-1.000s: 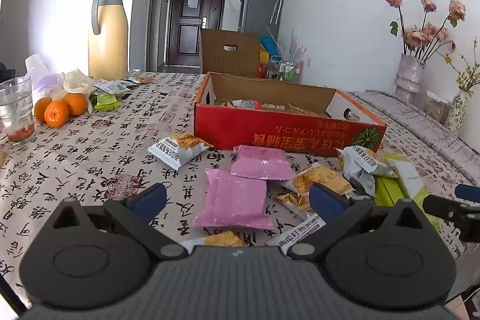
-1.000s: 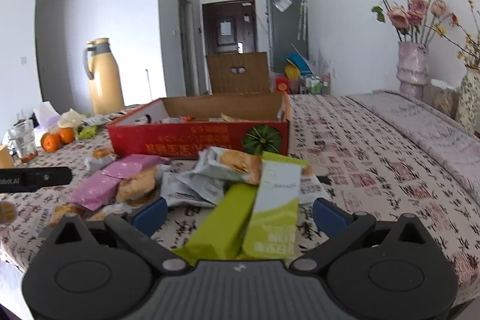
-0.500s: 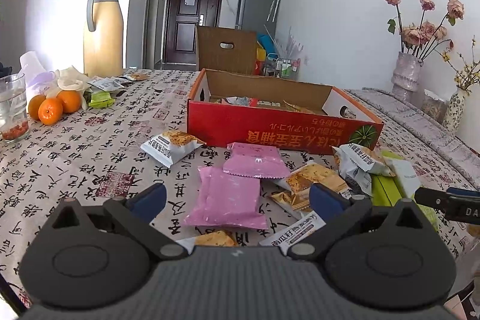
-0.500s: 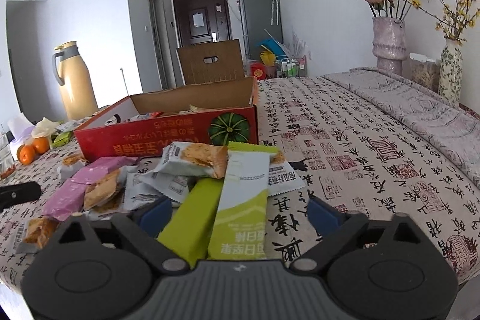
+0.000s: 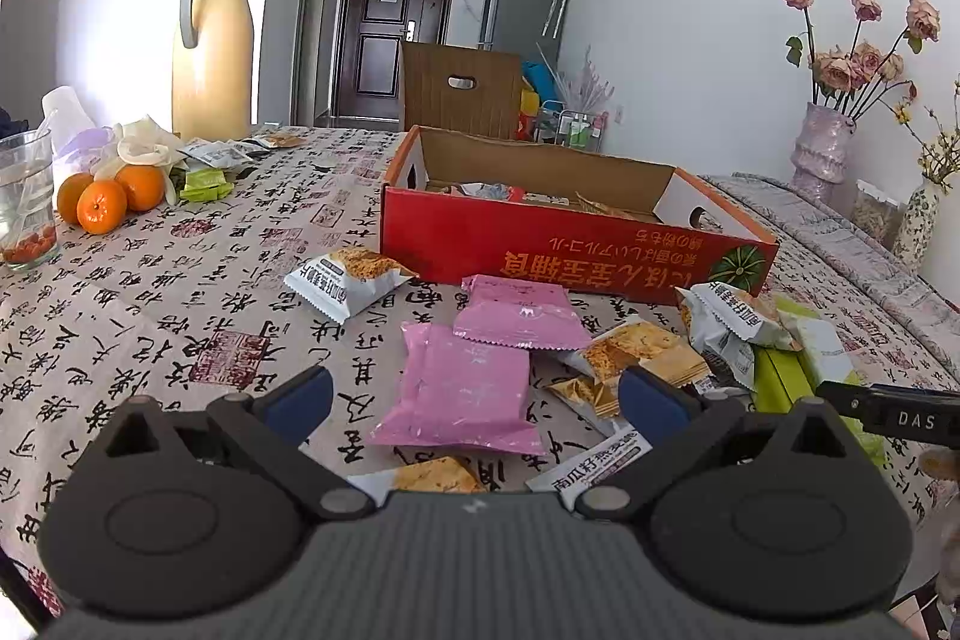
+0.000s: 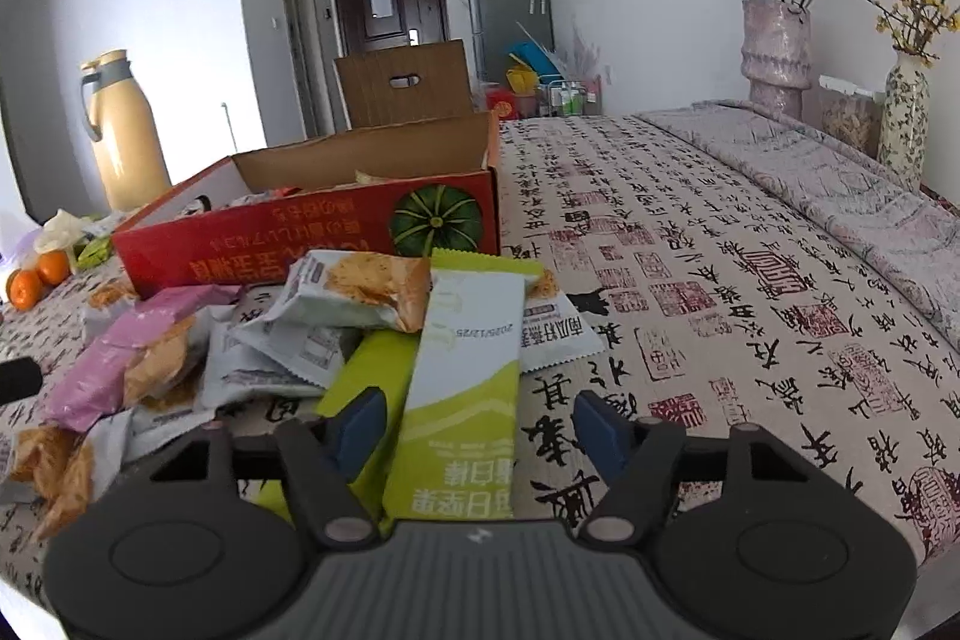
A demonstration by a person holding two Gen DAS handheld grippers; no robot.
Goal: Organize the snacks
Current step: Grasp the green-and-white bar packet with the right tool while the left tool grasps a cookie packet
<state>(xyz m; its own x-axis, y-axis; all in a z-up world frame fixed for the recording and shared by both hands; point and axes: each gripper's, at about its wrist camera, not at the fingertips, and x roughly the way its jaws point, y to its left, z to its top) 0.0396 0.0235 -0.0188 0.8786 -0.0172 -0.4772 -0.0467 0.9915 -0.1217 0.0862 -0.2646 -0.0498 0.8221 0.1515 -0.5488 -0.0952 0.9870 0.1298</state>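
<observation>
Green-and-white snack bar between the right gripper's closing jaws — not yet pinched.
It lies near the red box, overlapping a plain green bar; the left pad may catch both, or slip off glossy film.

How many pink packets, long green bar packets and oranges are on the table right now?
pink packets: 2
long green bar packets: 2
oranges: 3
Total: 7
</observation>
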